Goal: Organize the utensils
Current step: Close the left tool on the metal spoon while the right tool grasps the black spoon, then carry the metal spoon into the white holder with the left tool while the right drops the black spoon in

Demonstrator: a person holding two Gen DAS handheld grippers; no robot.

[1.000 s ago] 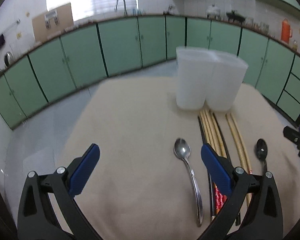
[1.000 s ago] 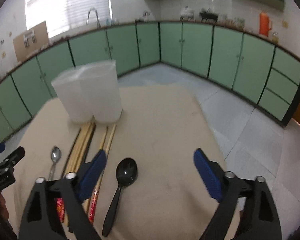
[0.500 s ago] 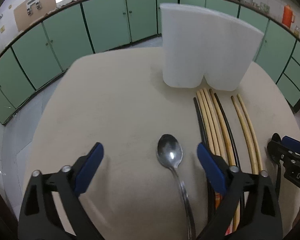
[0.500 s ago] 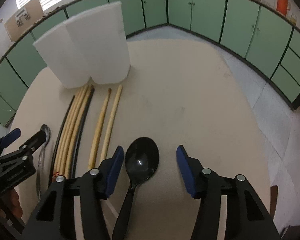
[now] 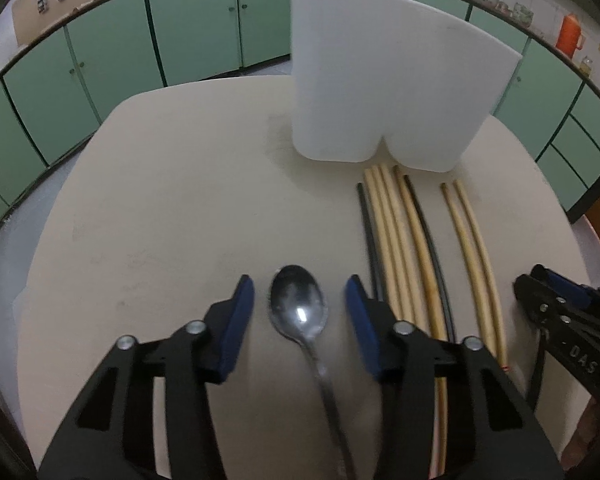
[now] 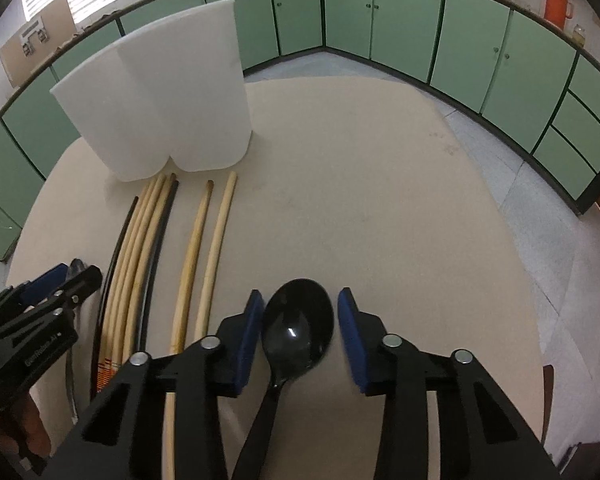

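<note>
Left wrist view looks down on the left claw (image 5: 300, 300), whose blue pads stand apart on either side of the bowl of a metal spoon (image 5: 299, 312) lying on the beige bench (image 5: 160, 220); its jaws have just been closing, yet a gap shows on both sides of the bowl and neither pad touches it. The spoon's handle runs back under the claw toward the camera. Just to the right lies a bundle of chopsticks (image 5: 396, 240), pale wooden ones flanked by black ones, with a separate wooden pair (image 5: 472, 248) a little farther right. Their tips point at a white two-lobed holder (image 5: 388, 92) standing upright at the far side of the bench. Green cabinets (image 5: 100, 76) line the room behind. In the right wrist view, the right claw (image 6: 300, 308) straddles the bowl of a black spoon (image 6: 298, 328) lying on the bench; these jaws have also just been closing, and the pads sit very near the bowl, with slim gaps still visible. The left claw shows at that picture's left edge, beyond the chopsticks.
</note>
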